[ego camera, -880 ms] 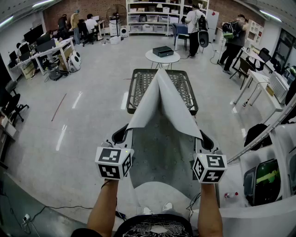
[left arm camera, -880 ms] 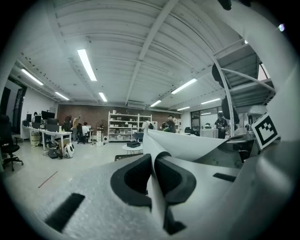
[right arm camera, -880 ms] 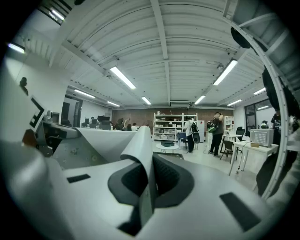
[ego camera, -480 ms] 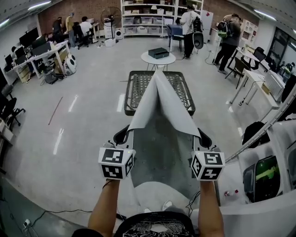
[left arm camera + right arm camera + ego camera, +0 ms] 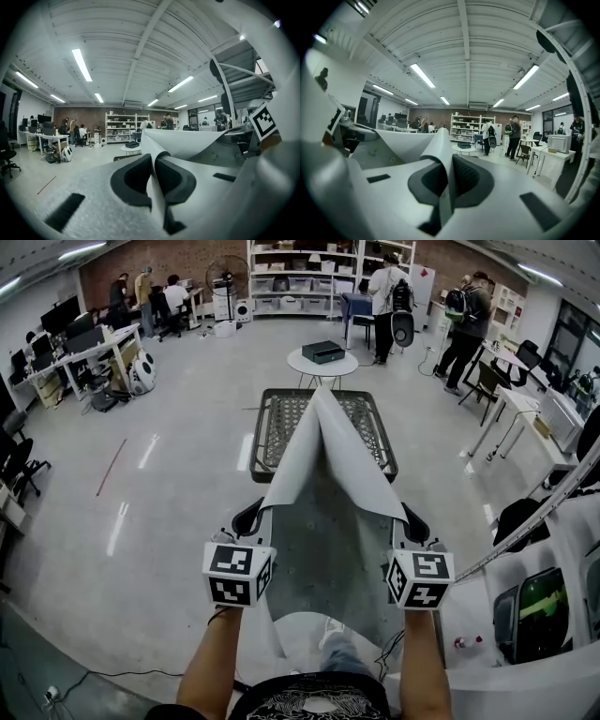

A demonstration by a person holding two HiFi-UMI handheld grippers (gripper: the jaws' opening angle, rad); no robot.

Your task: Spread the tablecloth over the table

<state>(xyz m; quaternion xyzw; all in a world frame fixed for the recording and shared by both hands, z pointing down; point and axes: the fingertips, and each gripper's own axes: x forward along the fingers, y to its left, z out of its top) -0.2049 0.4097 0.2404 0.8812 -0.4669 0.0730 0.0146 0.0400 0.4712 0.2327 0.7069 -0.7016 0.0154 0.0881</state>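
Holding: left gripper point(image 5: 246, 518) and right gripper point(image 5: 415, 521) are each clamped tight on a near corner of the tablecloth point(image 5: 330, 460). Both gripper views show the cloth pinched flat between the pads.
Edges: the cloth's two side edges run from the grippers up to one peak over the table point(image 5: 278, 418). It crosses the table's near edge, so both near table corners poke out.
Room: lots of open grey floor point(image 5: 178, 474) left of the table. It's tighter on the right, with a white desk point(image 5: 525, 395) and standing people point(image 5: 466, 324) there. A small round table point(image 5: 322, 363) sits just past the far end.
Cloth look: plain pale grey and smooth, tented into a ridge down the middle, with bare mesh showing either side. Can't tell if the peak touches the mesh.
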